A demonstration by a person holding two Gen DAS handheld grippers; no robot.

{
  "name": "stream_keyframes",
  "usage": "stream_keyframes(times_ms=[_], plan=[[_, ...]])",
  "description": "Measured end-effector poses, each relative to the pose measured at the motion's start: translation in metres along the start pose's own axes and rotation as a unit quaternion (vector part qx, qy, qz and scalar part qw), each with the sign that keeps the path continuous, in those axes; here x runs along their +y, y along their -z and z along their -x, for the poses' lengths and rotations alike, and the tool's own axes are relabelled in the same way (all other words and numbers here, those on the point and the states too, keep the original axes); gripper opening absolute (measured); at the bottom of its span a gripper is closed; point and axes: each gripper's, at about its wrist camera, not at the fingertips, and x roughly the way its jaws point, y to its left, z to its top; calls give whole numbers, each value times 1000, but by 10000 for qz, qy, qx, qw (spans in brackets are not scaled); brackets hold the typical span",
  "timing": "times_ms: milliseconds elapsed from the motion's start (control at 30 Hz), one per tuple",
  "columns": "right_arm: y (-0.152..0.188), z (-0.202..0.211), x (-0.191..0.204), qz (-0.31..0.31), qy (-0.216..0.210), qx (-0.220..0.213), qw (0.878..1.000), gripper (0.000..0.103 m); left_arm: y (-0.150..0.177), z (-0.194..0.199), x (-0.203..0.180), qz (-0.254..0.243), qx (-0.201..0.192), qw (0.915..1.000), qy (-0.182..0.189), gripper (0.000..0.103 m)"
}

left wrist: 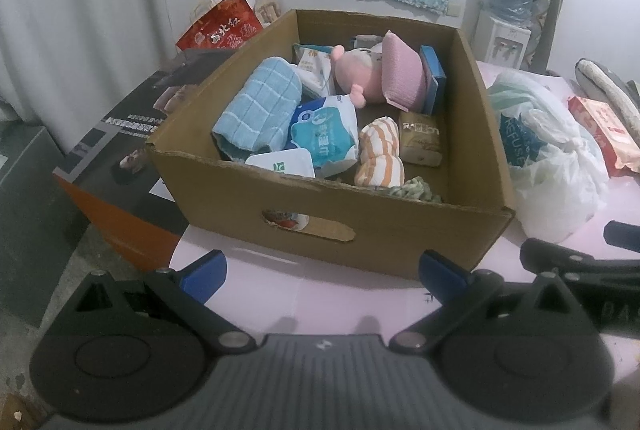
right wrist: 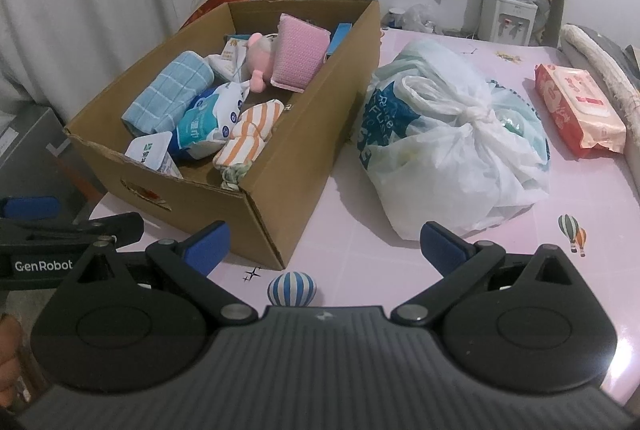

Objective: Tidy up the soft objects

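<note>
Right wrist view suggests bringing the right gripper's (right wrist: 325, 245) wide, empty fingers squarely onto the knotted plastic bag (right wrist: 452, 146), squeezing gently.

Dim, bluish indoor light; soft shadows, fisheye-bent edges, dark corners.

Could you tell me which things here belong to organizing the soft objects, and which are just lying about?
Belongs to the job:
cardboard box
blue towel
pink plush toy
striped cloth
pink sponge

Just lying about:
tied plastic bag
wet-wipes pack
water dispenser
red gift bag
</note>
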Motion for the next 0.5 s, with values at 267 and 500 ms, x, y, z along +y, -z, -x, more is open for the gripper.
stream_keyframes(times_ms=[267, 500], plan=[[0, 0, 0, -4, 0, -1, 10000, 102, 0, 0, 0, 6, 12, 10000, 2, 103], [0, 1, 0, 1, -12, -19, 10000, 102, 0, 1, 0, 8, 10, 10000, 2, 103]])
